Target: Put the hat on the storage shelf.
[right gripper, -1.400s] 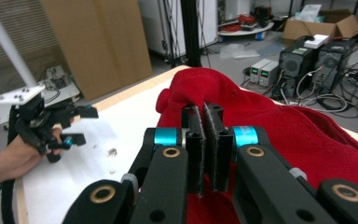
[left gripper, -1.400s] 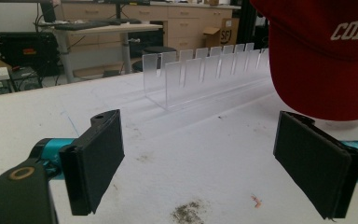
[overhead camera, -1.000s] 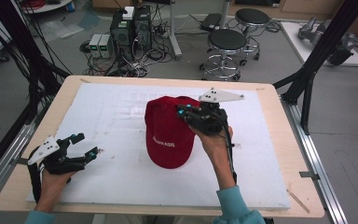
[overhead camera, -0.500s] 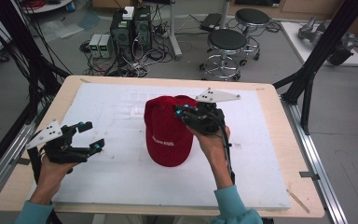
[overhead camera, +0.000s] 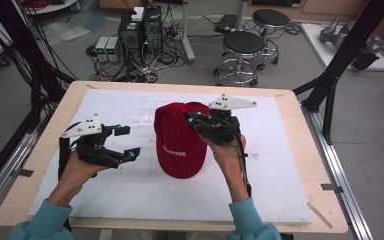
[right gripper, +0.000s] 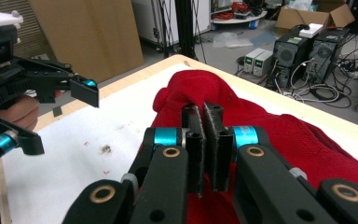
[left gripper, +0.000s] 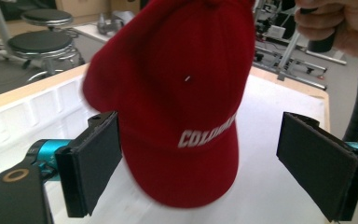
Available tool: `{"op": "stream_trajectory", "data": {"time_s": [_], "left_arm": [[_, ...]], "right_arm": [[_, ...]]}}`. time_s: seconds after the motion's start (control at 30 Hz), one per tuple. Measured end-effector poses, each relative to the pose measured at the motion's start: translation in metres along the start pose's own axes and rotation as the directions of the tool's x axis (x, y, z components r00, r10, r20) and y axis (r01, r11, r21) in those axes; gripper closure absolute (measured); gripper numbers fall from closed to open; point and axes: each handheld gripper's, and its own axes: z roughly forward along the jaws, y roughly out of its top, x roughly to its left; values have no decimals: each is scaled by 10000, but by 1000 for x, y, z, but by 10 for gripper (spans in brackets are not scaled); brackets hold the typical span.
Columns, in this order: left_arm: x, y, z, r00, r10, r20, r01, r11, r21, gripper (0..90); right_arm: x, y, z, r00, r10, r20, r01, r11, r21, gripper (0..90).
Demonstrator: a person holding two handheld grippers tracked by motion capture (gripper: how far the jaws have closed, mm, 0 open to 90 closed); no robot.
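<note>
High view showed the red cap (overhead camera: 180,145) at frame centre on the bench (overhead camera: 290,120), right gripper (overhead camera: 205,122) pinching its crown. Left gripper (overhead camera: 125,142), spread wide, likely needed to close on the brim next.

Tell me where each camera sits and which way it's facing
High view: above the person's side, looking forward and down; both hands, left gripper, right gripper, red cap.
Left gripper view: on the left gripper, facing the cap between open jaws.
Right gripper view: on the right gripper, pinching cap fabric.
All share the cap.
</note>
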Motion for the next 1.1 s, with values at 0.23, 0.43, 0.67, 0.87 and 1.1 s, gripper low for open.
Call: {"op": "stream_trajectory", "data": {"time_s": [0.23, 0.43, 0.67, 0.87, 1.1], "left_arm": [[-12, 17, 29, 10000, 73, 28, -74, 9997, 222, 142], [-19, 26, 47, 10000, 61, -74, -58, 9991, 429, 141], [-27, 28, 64, 9992, 106, -397, -90, 9992, 397, 138], [-29, 27, 75, 9985, 26, -555, 1, 9988, 483, 132], [-30, 27, 83, 9986, 17, -536, 8, 9989, 466, 162]], "right_arm": [[0, 0, -1, 10000, -50, -24, 50, 10000, 26, 875], [2, 0, -3, 9999, -98, -49, 98, 9999, 71, 875], [4, -2, -5, 9998, -52, -186, 52, 10000, -3, 875], [6, -3, -7, 9995, -144, -291, 144, 9999, -8, 875], [10, -3, -7, 9984, -231, -526, 229, 9997, -35, 875]]}}
